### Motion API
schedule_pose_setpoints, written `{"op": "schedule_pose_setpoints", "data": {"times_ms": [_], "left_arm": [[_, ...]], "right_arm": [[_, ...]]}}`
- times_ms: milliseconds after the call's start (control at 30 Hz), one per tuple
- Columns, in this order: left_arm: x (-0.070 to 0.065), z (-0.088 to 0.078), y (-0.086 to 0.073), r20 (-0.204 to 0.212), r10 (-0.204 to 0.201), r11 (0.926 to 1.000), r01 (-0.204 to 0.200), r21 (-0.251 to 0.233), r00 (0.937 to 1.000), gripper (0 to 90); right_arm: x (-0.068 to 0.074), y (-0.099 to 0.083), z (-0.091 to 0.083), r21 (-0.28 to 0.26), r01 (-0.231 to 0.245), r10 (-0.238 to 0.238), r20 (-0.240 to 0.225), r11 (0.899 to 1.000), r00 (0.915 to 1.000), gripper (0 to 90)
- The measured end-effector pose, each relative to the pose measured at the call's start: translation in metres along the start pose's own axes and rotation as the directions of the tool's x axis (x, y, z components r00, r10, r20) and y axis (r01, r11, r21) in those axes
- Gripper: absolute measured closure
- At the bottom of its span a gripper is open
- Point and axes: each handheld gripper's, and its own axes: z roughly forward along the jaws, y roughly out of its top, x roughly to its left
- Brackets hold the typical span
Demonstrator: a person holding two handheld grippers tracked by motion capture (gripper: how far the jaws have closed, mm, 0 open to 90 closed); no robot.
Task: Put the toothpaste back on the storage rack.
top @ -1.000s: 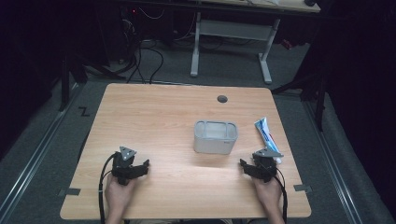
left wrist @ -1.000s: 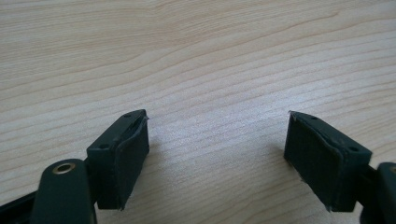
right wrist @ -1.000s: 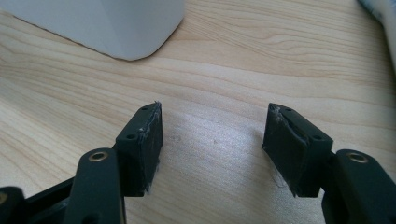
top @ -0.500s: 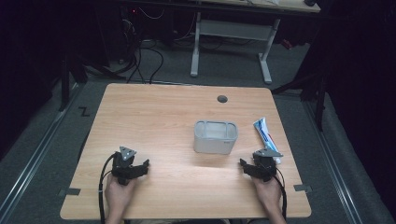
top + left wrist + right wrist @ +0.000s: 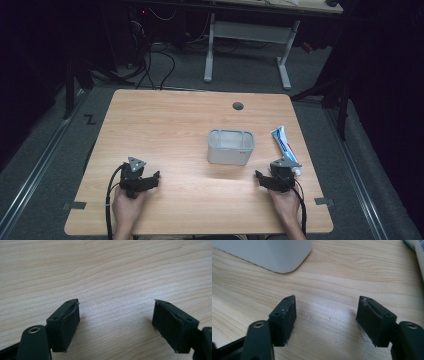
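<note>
A grey rectangular container (image 5: 231, 146) stands on the wooden table (image 5: 165, 130), right of centre. A white and blue toothpaste tube (image 5: 285, 144) lies to its right. My left gripper (image 5: 150, 179) rests near the front left of the table, held by a hand, open with nothing between its jaws; bare wood lies between them in the left gripper view (image 5: 116, 315). My right gripper (image 5: 261, 177) rests at the front right, just in front of the tube, open and empty (image 5: 327, 311). The container's corner (image 5: 272, 255) sits just ahead of it, and the tube's edge (image 5: 419, 255) is at the far right.
A round grommet hole (image 5: 238, 106) sits near the table's far edge. Beyond the table stand a white desk frame (image 5: 245, 35) and cables on a dark floor. Tape marks (image 5: 74, 205) lie by the table's front corners.
</note>
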Motion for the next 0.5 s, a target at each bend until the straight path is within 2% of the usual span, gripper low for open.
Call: {"op": "schedule_pose_setpoints", "data": {"times_ms": [200,300,433,500], "left_arm": [[0.000,0.000,0.000,0.000,0.000,1.0000,0.000,0.001,1.0000,22.5],[0.000,0.000,0.000,0.001,-0.001,1.0000,0.001,0.000,1.0000,22.5],[0.000,0.000,0.000,0.001,-0.001,1.0000,0.001,0.000,1.0000,22.5],[0.000,0.000,0.000,0.001,-0.001,1.0000,0.001,0.000,1.0000,22.5]], "right_arm": [[0.002,0.002,-0.005,-0.044,-0.022,0.021,-0.036,0.999,0.9991,38.2],[0.003,0.003,-0.007,-0.046,-0.012,0.010,-0.037,0.999,0.9992,39.9],[0.004,0.003,-0.013,-0.039,-0.034,0.032,-0.068,0.999,0.9972,45.4],[0.004,0.002,-0.018,-0.084,-0.030,0.025,-0.061,0.996,0.9978,46.6]]}}
